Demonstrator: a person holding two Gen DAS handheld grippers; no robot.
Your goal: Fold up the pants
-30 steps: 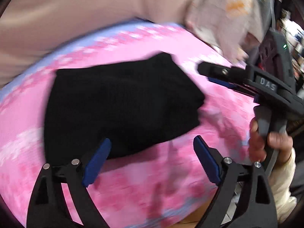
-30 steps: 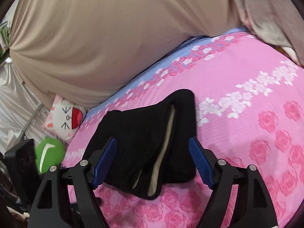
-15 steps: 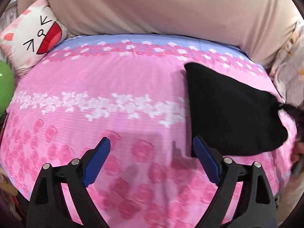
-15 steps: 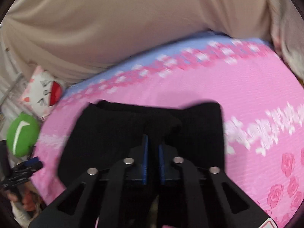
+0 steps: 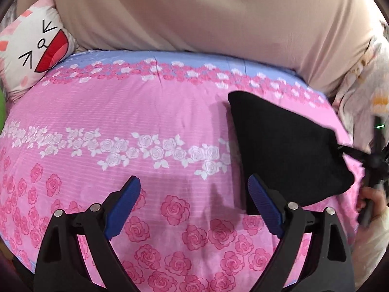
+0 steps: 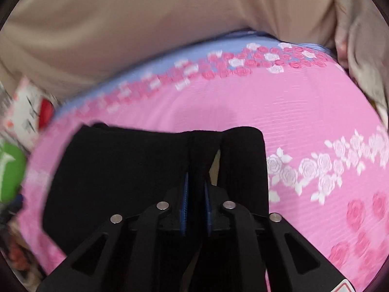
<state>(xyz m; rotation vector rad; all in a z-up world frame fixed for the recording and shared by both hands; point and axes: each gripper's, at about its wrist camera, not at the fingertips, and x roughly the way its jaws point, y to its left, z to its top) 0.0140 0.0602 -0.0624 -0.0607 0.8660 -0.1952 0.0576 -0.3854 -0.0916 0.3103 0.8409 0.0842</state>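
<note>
The black pants (image 5: 287, 150) lie folded into a compact bundle on the right side of the pink rose-patterned bed (image 5: 121, 121). My left gripper (image 5: 194, 206) is open and empty, hovering over bare bedding just left of the bundle. In the right wrist view my right gripper (image 6: 195, 189) is shut on a fold of the pants (image 6: 126, 175) at their near edge, and a pale lining shows in a gap beside the fingers. The right gripper also shows in the left wrist view (image 5: 350, 152) at the bundle's right edge, held by a hand.
A beige fabric backrest (image 5: 206, 12) rises behind the bed. A white cat-face cushion (image 5: 34, 51) sits at the back left, with a green object (image 6: 9, 170) beside it. Pale patterned bedding (image 5: 364, 92) is heaped at the right edge.
My right gripper closed on the pants' near fold and stays clamped. My left gripper swung left off the bundle over bare bedding, staying open.
</note>
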